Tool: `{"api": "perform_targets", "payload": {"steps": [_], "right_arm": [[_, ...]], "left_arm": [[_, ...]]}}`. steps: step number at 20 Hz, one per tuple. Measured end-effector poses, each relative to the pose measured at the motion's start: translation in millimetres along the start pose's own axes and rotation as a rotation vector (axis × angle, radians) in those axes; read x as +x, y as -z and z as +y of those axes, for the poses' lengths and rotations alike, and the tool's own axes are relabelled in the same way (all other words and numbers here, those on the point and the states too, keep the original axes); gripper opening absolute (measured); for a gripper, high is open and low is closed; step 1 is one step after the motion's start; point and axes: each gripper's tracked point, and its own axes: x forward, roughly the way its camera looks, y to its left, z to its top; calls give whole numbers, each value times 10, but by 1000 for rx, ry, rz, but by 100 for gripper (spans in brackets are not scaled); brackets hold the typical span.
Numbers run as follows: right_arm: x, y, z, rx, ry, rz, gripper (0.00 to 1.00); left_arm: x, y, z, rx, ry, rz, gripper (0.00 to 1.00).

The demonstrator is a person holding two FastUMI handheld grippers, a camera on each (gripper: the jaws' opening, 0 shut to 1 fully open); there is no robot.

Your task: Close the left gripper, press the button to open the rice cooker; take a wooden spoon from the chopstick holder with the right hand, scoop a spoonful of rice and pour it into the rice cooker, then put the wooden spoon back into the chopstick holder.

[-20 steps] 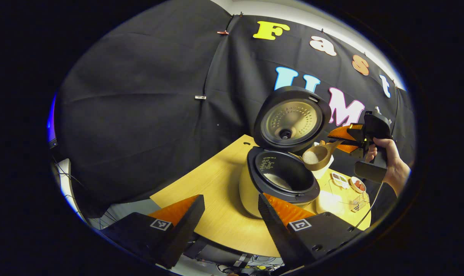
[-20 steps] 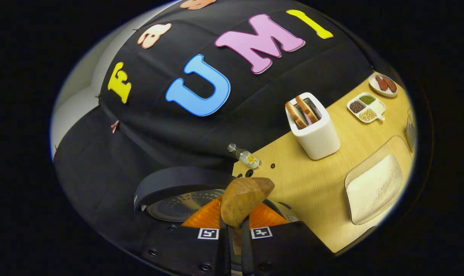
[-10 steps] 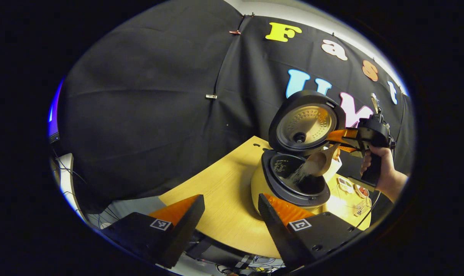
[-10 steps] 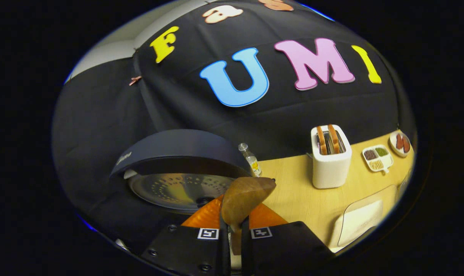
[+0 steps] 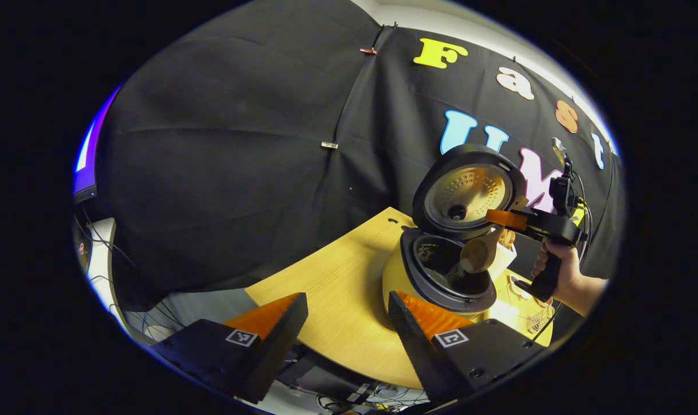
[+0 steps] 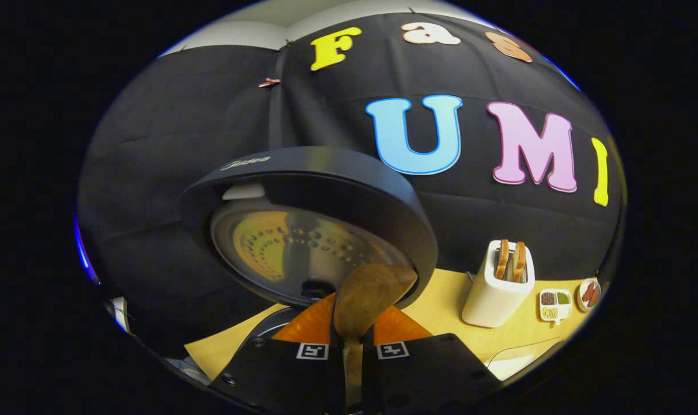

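Right tongs (image 6: 349, 346) clamping wooden spoon (image 6: 367, 297)

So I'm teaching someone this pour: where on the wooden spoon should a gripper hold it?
By the handle, from behind, away from the bowl. The right gripper pinches the wooden spoon there, letting its bowl tip over the rice cooker.

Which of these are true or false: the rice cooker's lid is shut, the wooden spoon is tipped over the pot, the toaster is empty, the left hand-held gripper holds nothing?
1. The rice cooker lid is shut. False: it stands open.
2. The wooden spoon is tipped over the pot, held by the right hand-held gripper. True.
3. The toaster is empty. False: bread slices stick out.
4. The left hand-held gripper holds nothing. True.
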Motion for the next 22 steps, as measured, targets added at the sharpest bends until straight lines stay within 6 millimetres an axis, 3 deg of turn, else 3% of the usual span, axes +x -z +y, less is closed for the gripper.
{"api": "perform_targets", "payload": {"steps": [3, 11, 17, 20, 21, 22], "right_arm": [[-46, -50, 110, -87, -42, -26, 16], [-134, 185, 410, -250, -170, 6, 15], [-202, 117, 284, -189, -157, 2, 15], [-299, -45, 165, -90, -134, -19, 15], [-350, -113, 122, -50, -128, -29, 11], [-405, -175, 88, -20, -126, -37, 15]], "left_arm": [[-44, -16, -36, -6, 1, 3, 96], [-78, -62, -194, 40, 12, -2, 95], [-107, -108, -372, 70, 37, -18, 95], [-110, -128, -520, 88, 60, -30, 95], [-116, -146, -569, 97, 68, -34, 95], [-122, -144, -608, 105, 76, -35, 95]]}}
